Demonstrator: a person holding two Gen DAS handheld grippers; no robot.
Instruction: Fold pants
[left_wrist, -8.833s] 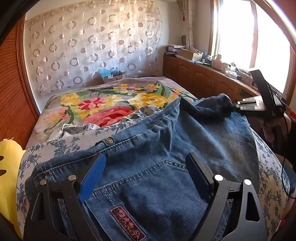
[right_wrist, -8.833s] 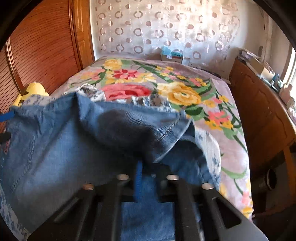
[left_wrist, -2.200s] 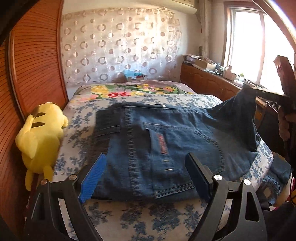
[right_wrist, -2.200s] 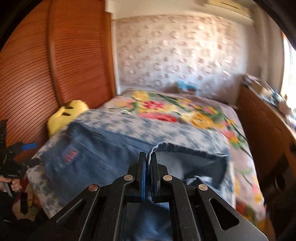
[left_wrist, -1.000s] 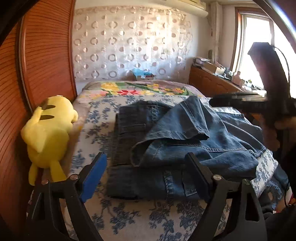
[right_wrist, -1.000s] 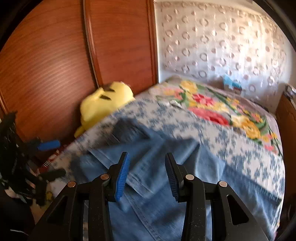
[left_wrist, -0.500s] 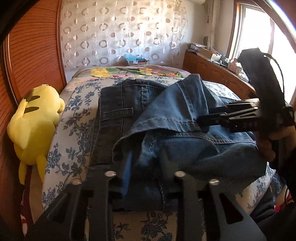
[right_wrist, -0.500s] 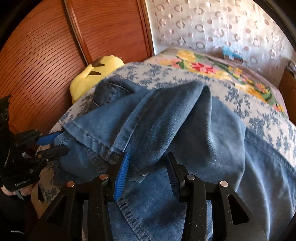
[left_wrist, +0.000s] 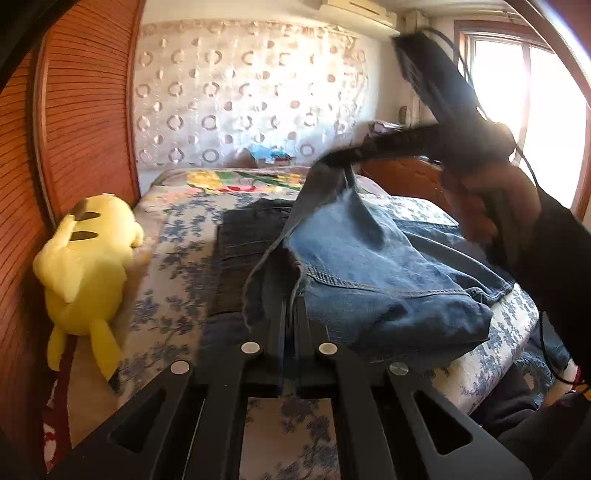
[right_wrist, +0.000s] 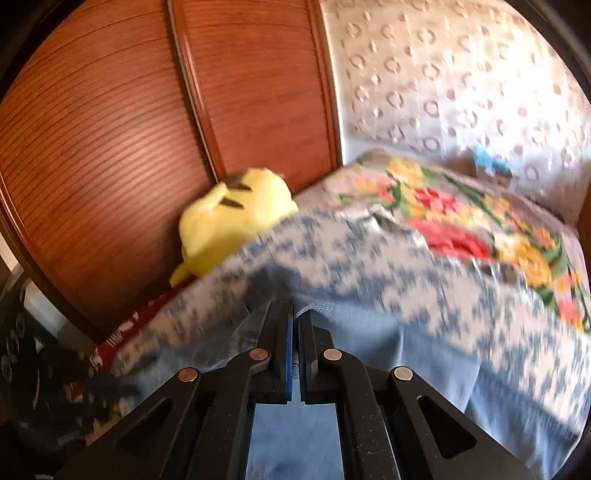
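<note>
Blue denim pants (left_wrist: 369, 266) lie part-folded on the bed with the blue-flowered cover (left_wrist: 177, 258). My left gripper (left_wrist: 291, 306) is shut on the near hem edge of the pants. My right gripper (left_wrist: 332, 158) shows in the left wrist view, shut on the far corner of the same hem, lifted above the bed. In the right wrist view my right gripper (right_wrist: 294, 314) is shut on the denim (right_wrist: 369, 332), which hangs below it; that view is blurred.
A yellow plush toy (left_wrist: 85, 254) lies at the bed's left edge against the wooden sliding wardrobe doors (left_wrist: 85, 122). A bright flowered quilt (right_wrist: 461, 221) covers the far bed. A wooden cabinet (left_wrist: 402, 177) and a window (left_wrist: 528, 122) are on the right.
Both grippers have shut on the hem edge of the folded-over leg. My right gripper has lifted its corner up and away from the bed.
</note>
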